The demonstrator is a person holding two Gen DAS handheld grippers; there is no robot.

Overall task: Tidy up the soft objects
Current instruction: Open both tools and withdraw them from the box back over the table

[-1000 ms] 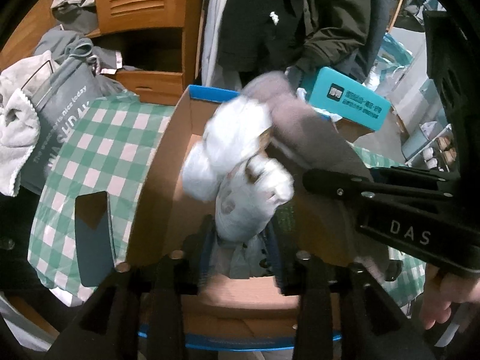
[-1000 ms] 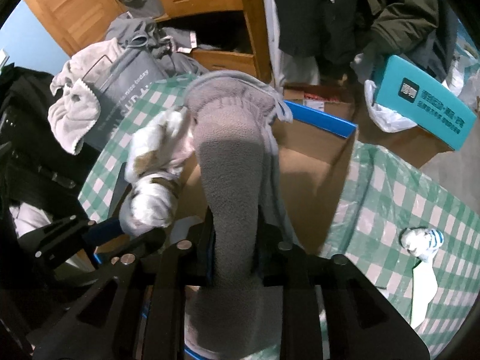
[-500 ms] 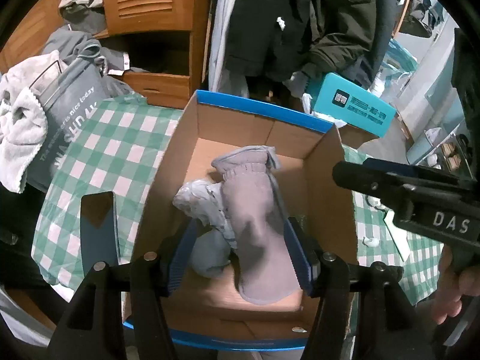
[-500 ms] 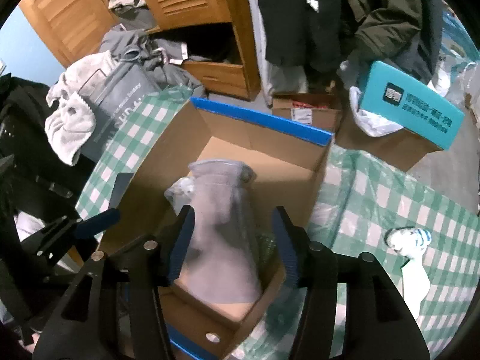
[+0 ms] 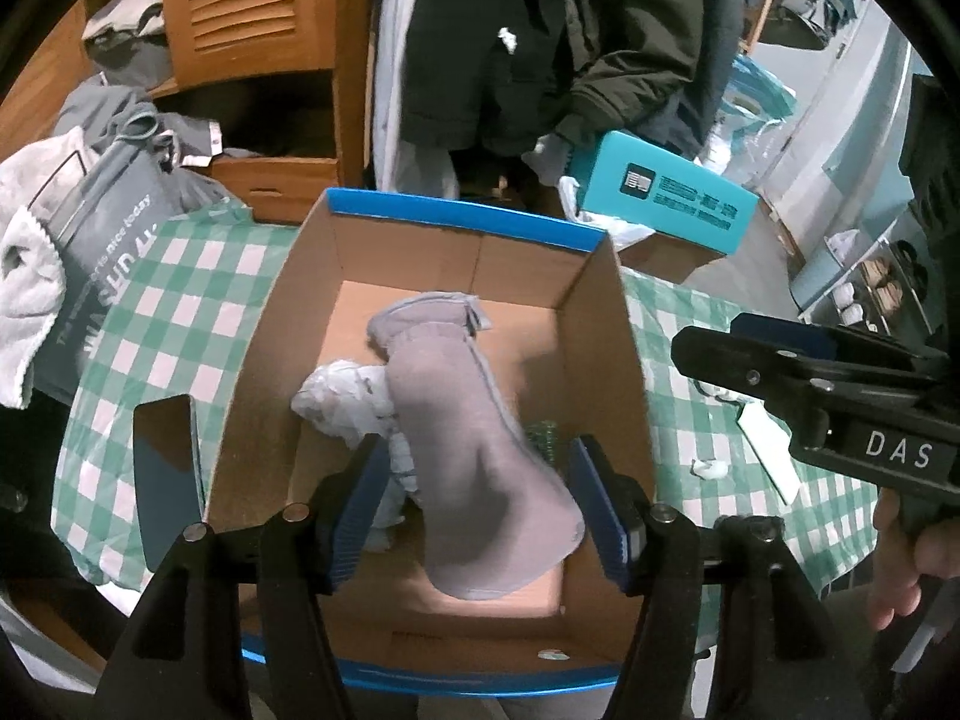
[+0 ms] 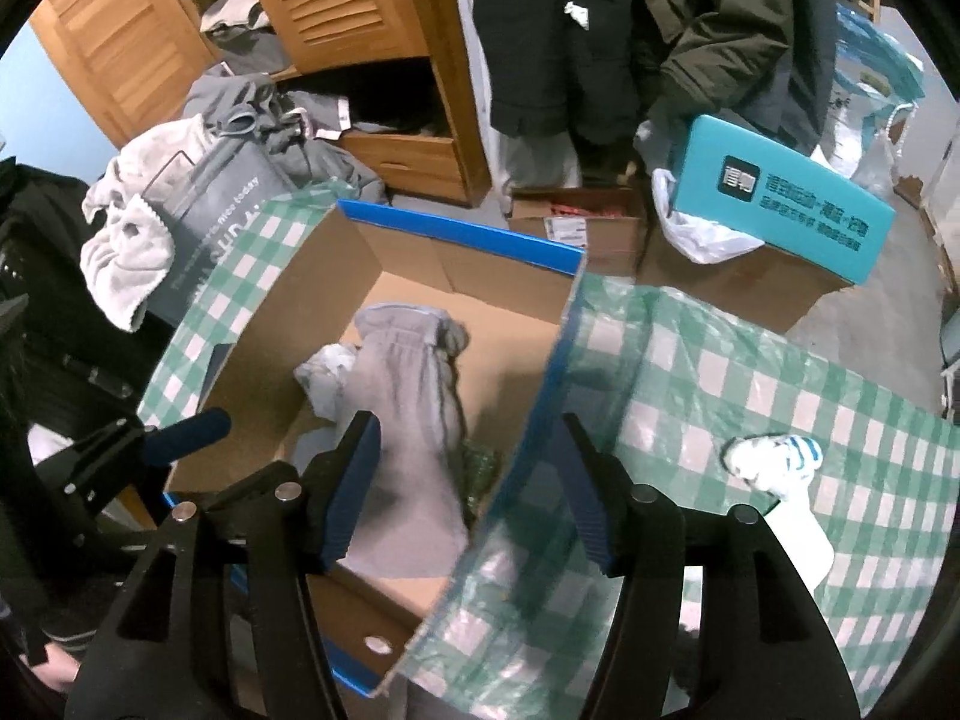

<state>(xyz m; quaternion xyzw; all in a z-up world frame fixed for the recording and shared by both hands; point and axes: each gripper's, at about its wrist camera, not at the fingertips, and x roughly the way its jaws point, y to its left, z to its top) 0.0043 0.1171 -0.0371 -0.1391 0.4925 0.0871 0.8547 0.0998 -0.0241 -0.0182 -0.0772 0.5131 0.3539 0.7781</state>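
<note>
Beneath the box [image 5: 606, 324], a green-checked tablecloth [image 5: 180, 300].

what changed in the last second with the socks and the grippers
Both grippers let go: the grey sock left the right gripper, the white sock left the left gripper. Both socks dropped into the box. The striped sock stayed on the tablecloth.

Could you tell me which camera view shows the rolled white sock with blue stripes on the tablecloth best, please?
The right wrist view shows it best: the white sock with blue stripes lies in plain sight on the checked tablecloth, right of the cardboard box. In the left wrist view, the right gripper's body covers that area, so the sock cannot be made out.
</note>
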